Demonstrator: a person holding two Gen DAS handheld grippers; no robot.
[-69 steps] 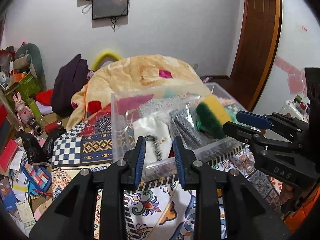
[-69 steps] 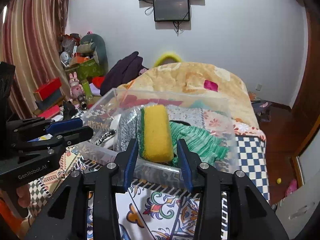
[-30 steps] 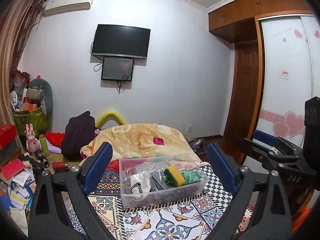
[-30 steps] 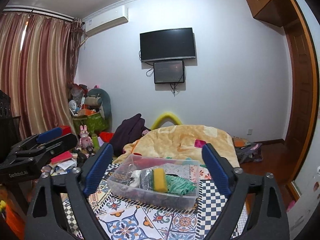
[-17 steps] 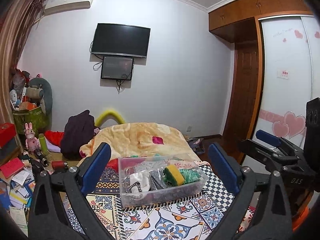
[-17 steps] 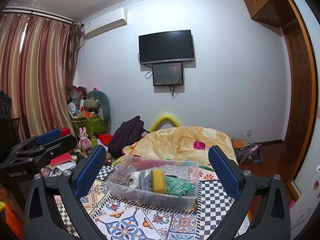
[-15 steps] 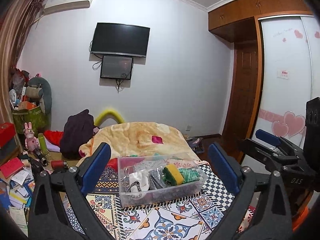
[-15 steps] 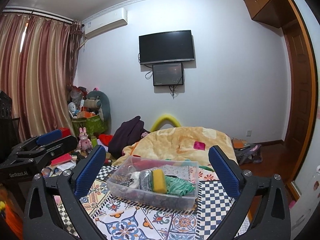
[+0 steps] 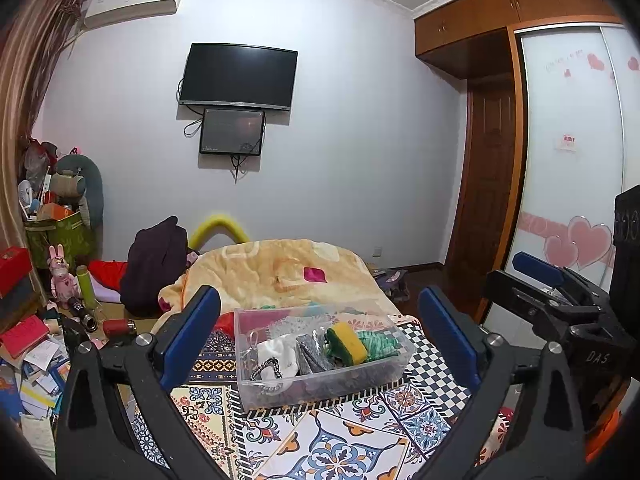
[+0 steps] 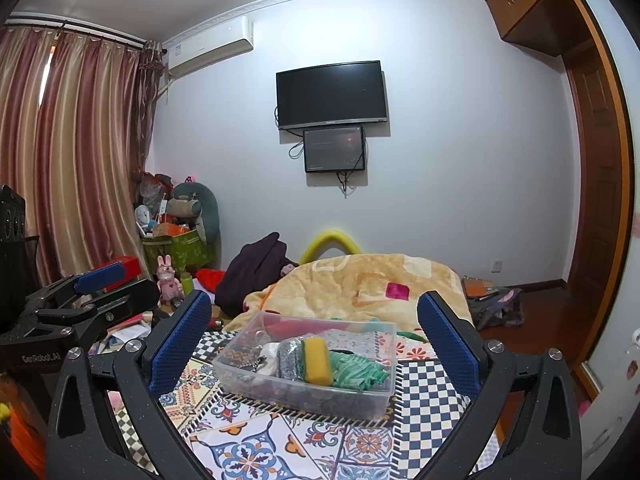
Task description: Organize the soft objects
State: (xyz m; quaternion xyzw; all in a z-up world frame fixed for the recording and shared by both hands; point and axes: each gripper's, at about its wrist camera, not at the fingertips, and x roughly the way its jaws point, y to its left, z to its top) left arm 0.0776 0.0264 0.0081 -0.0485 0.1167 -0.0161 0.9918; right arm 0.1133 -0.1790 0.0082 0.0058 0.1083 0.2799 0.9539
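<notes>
A clear plastic bin stands on a patterned cloth. It holds a yellow-green sponge, a green cloth, a grey item, a white pouch and a chain. My left gripper is wide open and empty, held back from the bin. My right gripper is wide open and empty, also back from it. Each gripper shows at the edge of the other's view: the right one, the left one.
The patterned cloth covers the surface in front. A beige blanket lies behind the bin. Clutter, boxes and toys pile at the left. A dark garment, a wall TV and a wooden door are behind.
Both grippers have opened wide and pulled back up from the bin since 2.3 s ago. Over the last second they barely move.
</notes>
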